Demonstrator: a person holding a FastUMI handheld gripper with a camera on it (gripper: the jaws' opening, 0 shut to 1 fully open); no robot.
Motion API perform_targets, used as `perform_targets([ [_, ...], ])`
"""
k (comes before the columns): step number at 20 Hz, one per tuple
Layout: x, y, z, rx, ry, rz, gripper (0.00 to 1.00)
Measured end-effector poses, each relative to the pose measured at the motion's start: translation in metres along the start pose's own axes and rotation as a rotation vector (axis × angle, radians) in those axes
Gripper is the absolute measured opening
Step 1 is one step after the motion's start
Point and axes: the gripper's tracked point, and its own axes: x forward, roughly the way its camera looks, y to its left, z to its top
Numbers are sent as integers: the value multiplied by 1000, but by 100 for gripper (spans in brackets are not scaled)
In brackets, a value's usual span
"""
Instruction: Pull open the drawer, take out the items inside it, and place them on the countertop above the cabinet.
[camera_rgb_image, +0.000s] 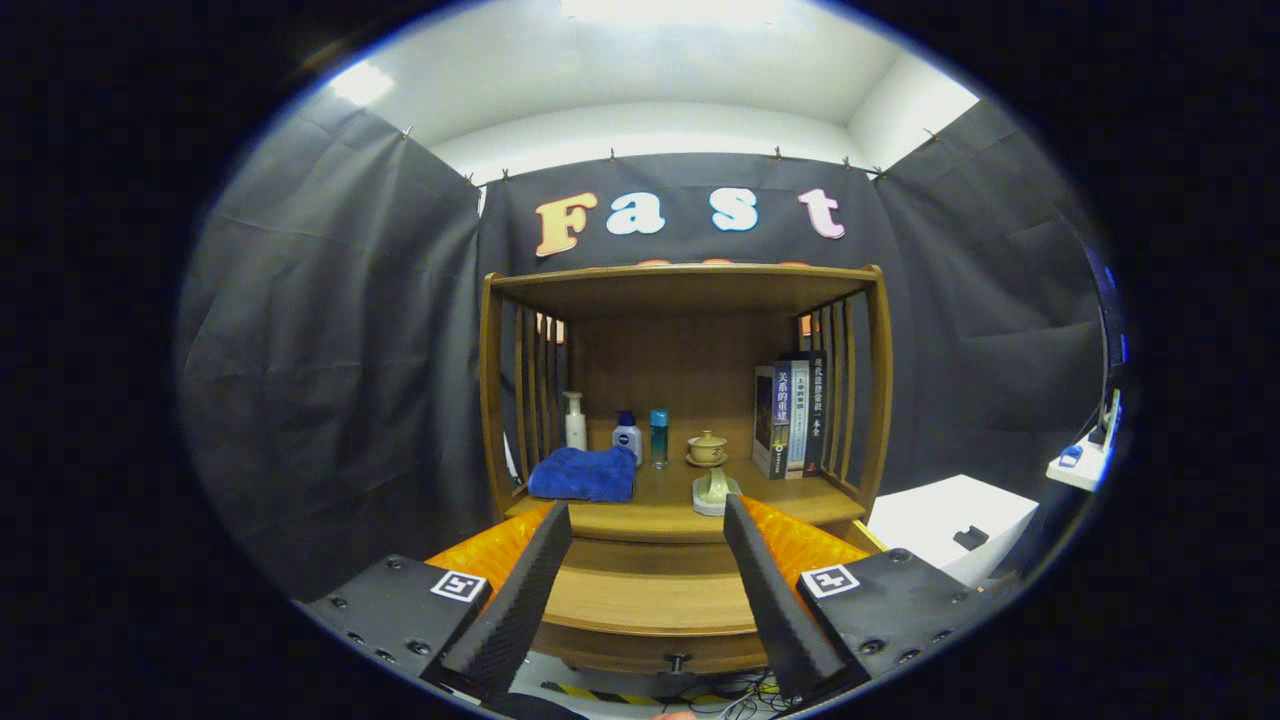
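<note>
A wooden cabinet (680, 300) with slatted sides stands straight ahead. Its countertop (660, 505) carries a folded blue towel (583, 474), a white pump bottle (575, 421), a small white and blue bottle (627, 437), a teal bottle (659, 438), a lidded ceramic cup (707, 447), a pale figurine (714, 490) and several upright books (792, 417). Below the countertop the drawer (650, 600) looks partly pulled out, its small dark knob (679, 662) low between my fingers. My gripper (648, 520) is open, holding nothing, its fingertips level with the countertop's front edge. The drawer's inside is hidden.
A white box (950, 525) stands right of the cabinet, and a white shelf (1080, 465) with small items hangs further right. Black cloth walls close in on both sides. Cables and a yellow-black striped strip (600, 692) lie on the floor below the drawer.
</note>
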Motion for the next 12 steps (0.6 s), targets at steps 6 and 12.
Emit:
perform_targets([
  [6,-12,-6,-48,-8,-48,-45,98],
  [12,-8,-10,-131,32,29,-33,99],
])
